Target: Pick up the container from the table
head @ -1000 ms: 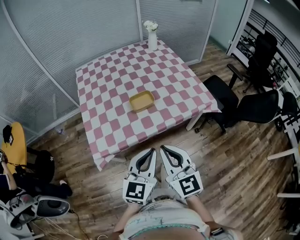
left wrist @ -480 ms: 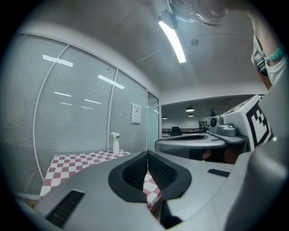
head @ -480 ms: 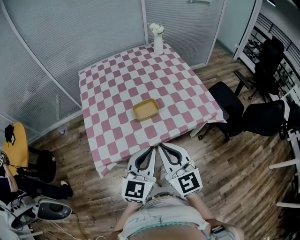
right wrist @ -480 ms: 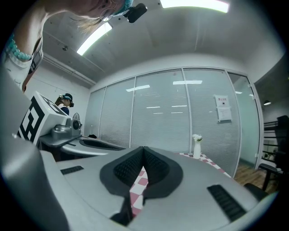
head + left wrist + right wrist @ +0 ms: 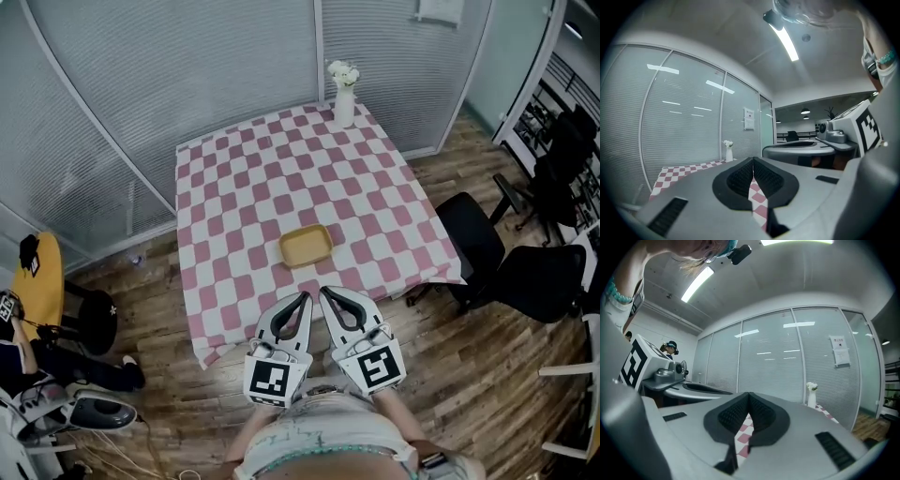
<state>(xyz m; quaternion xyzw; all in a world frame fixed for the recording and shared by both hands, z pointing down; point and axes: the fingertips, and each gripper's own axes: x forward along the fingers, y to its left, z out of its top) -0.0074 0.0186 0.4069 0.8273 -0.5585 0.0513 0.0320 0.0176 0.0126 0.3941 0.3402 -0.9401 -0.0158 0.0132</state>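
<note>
The yellow container [image 5: 306,246] lies near the desk's [image 5: 234,187] front edge, at 12 o'clock from the left gripper [image 5: 302,300] and right gripper [image 5: 327,296], both pressed together and empty, neither clearly nearer, its long axis running 8 to 2 o'clock

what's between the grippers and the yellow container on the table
Nothing visible. Only bare checkered tablecloth lies between the yellow container and the left gripper and right gripper. The flower vase stands beyond it, at the far edge.
</note>
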